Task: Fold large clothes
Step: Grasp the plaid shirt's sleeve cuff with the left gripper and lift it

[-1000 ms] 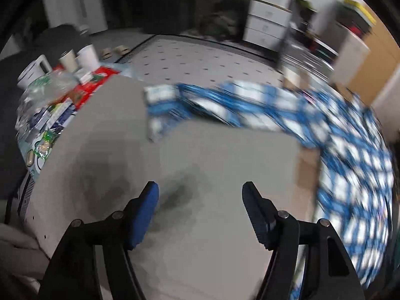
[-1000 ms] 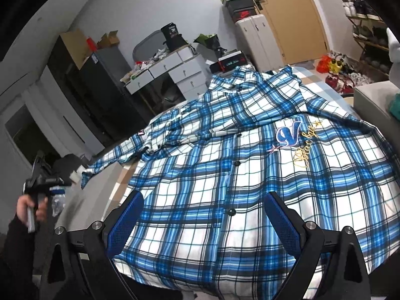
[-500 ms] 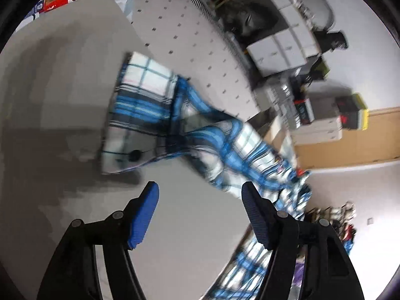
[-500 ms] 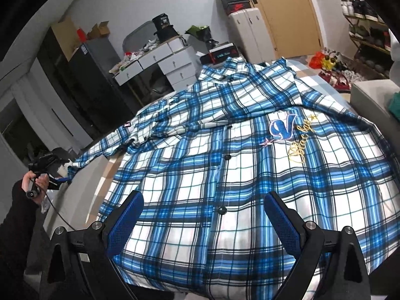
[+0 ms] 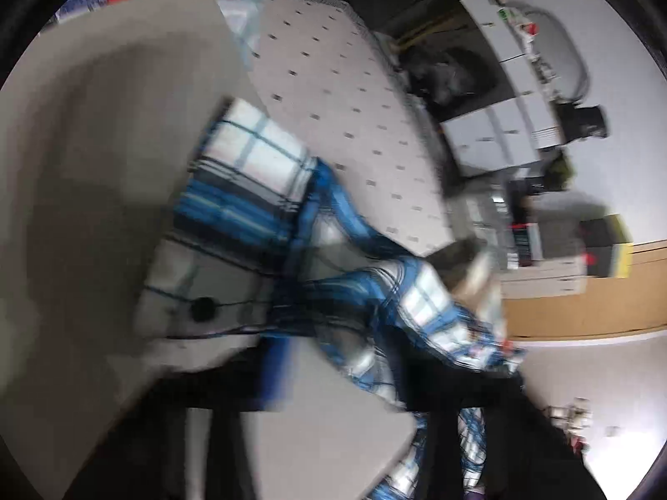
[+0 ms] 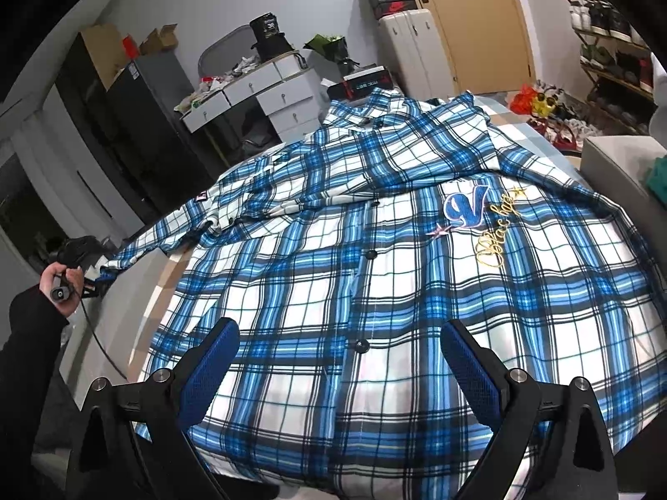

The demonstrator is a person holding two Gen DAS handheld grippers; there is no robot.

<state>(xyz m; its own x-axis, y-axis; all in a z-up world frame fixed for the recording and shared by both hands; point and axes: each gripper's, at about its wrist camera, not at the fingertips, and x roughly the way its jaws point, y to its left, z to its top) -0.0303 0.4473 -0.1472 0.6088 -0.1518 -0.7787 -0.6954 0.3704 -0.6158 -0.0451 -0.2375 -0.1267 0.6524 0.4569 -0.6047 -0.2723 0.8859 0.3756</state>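
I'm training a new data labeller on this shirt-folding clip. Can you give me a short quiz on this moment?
1. True or false: the right gripper has its jaws shut on the plaid shirt.
2. Which blue letter is in the embroidered logo on the shirt's chest? A) V B) M C) S
3. Fill in: in the right wrist view, the left gripper is by the end of the shirt's outstretched ____.

Key
1. False: its jaws stand open over the shirt, with no fabric pinched.
2. A
3. sleeve
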